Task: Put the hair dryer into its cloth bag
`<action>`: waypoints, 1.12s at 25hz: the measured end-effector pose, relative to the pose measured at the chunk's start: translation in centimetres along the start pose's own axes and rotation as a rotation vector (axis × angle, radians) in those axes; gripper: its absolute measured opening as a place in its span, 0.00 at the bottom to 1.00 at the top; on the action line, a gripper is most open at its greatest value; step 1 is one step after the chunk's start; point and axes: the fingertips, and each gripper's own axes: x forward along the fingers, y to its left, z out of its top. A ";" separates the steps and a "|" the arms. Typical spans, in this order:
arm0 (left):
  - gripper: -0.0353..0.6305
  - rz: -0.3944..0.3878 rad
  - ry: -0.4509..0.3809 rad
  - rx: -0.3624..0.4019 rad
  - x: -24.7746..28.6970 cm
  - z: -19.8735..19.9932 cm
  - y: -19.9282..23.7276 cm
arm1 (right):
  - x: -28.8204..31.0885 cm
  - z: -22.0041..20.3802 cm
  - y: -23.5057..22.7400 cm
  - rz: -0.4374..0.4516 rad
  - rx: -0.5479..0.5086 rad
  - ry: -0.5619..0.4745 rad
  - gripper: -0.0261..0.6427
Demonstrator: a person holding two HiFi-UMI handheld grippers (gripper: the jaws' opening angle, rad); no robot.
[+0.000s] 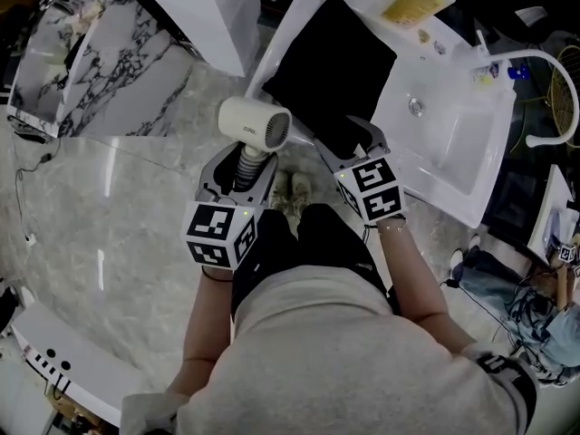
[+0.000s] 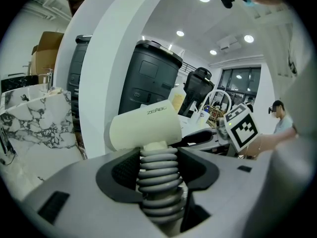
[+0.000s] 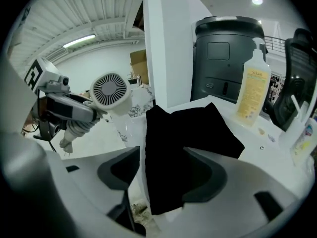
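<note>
Left gripper view shows the left claw (image 2: 158, 165) clamped on the grey ribbed handle of the cream plastic hair dryer (image 2: 146, 125). The barrel stands clear above the jaws at twelve o'clock. Gripping low on the handle looks deliberate, since it leaves the whole barrel free to slide into cloth.

In the right gripper view, the right claw (image 3: 166, 177) is spread wide. The near edge of the flat black cloth bag (image 3: 188, 133) runs between the jaws, but neither pad presses on it, so nothing is held there yet. I'd guess it is lined up to pinch that edge and lift the mouth, though I can't make out where the mouth is. The dryer's round grille faces this claw from ten o'clock.

From the head view, the bag (image 1: 331, 62) lies on the white counter (image 1: 403, 66), at one o'clock from the dryer (image 1: 254, 123), with its near corner over the counter's edge. The dryer is well outside the bag, in the air. Both forearms reach forward from the body, and both claws tip downward side by side.
</note>
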 end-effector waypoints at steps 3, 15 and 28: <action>0.39 -0.003 0.005 -0.004 0.1 -0.3 0.1 | 0.5 -0.3 0.1 -0.010 -0.046 0.019 0.42; 0.39 -0.052 0.027 0.034 -0.1 -0.8 -0.4 | 0.6 0.2 -1.6 -0.109 -0.033 0.001 0.06; 0.39 -0.245 0.140 0.296 1.1 -1.2 -2.8 | -1.2 3.5 -2.2 -0.108 0.099 -0.121 0.06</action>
